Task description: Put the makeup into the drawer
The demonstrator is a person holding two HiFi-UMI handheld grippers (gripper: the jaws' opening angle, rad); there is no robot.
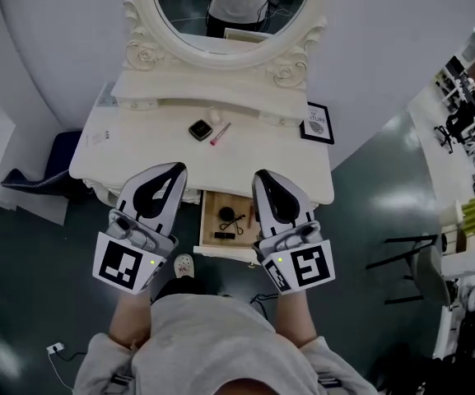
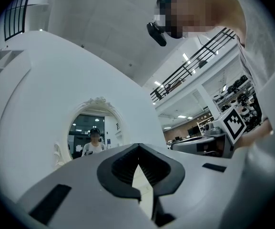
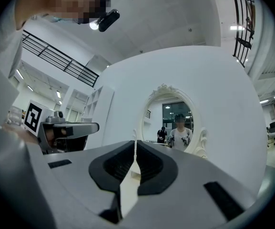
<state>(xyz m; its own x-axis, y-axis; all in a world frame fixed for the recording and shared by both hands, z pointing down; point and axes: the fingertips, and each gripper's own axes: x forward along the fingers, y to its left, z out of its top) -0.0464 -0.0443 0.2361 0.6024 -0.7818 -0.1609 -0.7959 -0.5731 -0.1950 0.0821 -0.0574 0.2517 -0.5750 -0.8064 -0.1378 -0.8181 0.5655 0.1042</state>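
Note:
On the white vanity table (image 1: 138,146) a black compact (image 1: 201,130) lies beside a pink stick of makeup (image 1: 220,133), with a small white item (image 1: 215,115) just behind them. The wooden drawer (image 1: 207,220) stands pulled out at the table's front, and small black items (image 1: 230,216) lie inside it. My left gripper (image 1: 175,168) (image 2: 138,145) hovers left of the drawer, shut and holding nothing. On the drawer's right, my right gripper (image 1: 262,174) (image 3: 135,142) is also shut and holding nothing. Both point at the mirror (image 1: 229,6) (image 2: 93,132) (image 3: 175,128).
A framed picture (image 1: 318,123) leans at the table's right back corner. A dark blue cloth (image 1: 48,167) lies on something left of the table. A slipper (image 1: 184,264) shows on the floor under the drawer. Black metal frames (image 1: 410,262) stand at the right.

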